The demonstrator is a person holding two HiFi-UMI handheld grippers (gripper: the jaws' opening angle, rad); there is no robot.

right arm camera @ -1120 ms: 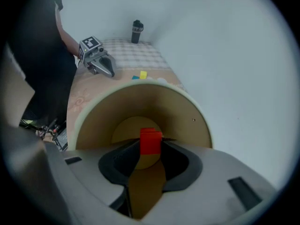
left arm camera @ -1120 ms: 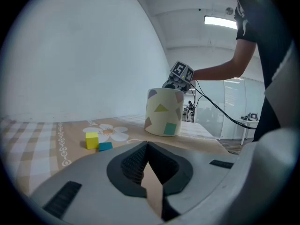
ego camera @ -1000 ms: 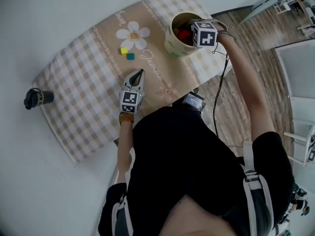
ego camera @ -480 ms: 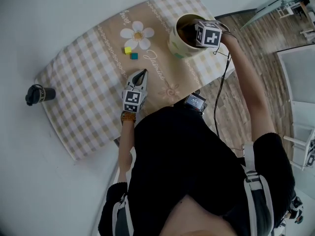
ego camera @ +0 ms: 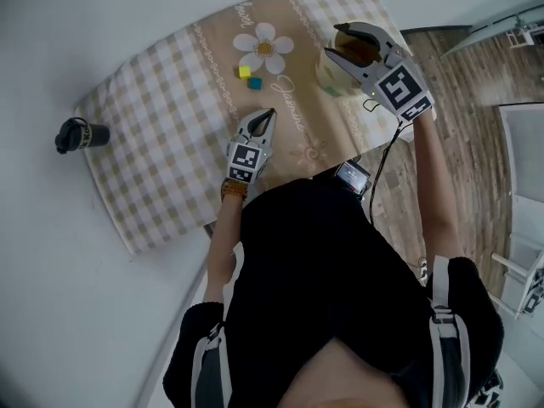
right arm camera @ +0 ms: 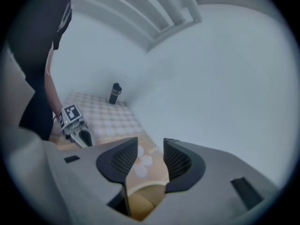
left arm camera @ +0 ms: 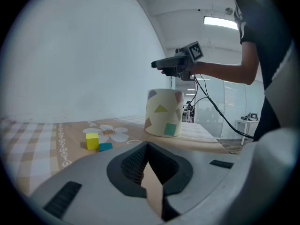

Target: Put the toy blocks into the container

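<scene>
- Head view: a checked mat (ego camera: 161, 168) lay on a white surface (ego camera: 51, 41), with a daisy print (ego camera: 265, 45) near its far end
- The yellow block (ego camera: 245, 72) and the teal block (ego camera: 256, 83) sat just beside each other next to that daisy, outside the container (ego camera: 330, 76), which stood upright to their right near the mat's edge
- The right gripper (ego camera: 334, 42) hovered over the container's mouth and hid much of it; the left gripper (ego camera: 270, 114) pointed towards the blocks, near them but apart
- A dark bottle (ego camera: 81, 134) stood off the mat, well apart from everything, and a small screened device (ego camera: 351, 175) hung at the mat's near edge
- Left gripper view: its claw (left arm camera: 146, 146) was pressed together on nothing; beyond it the yellow block (left arm camera: 92, 140) and teal block (left arm camera: 105, 146) lay to the left of the patterned container (left arm camera: 164, 112), with the right gripper (left arm camera: 171, 64) above the rim
- Right gripper view: its claw (right arm camera: 150, 149) was spread and opening, nothing between the pads, the container's tan inside (right arm camera: 140, 200) just below; the left gripper (right arm camera: 77, 132) and the bottle (right arm camera: 115, 93) showed further off
</scene>
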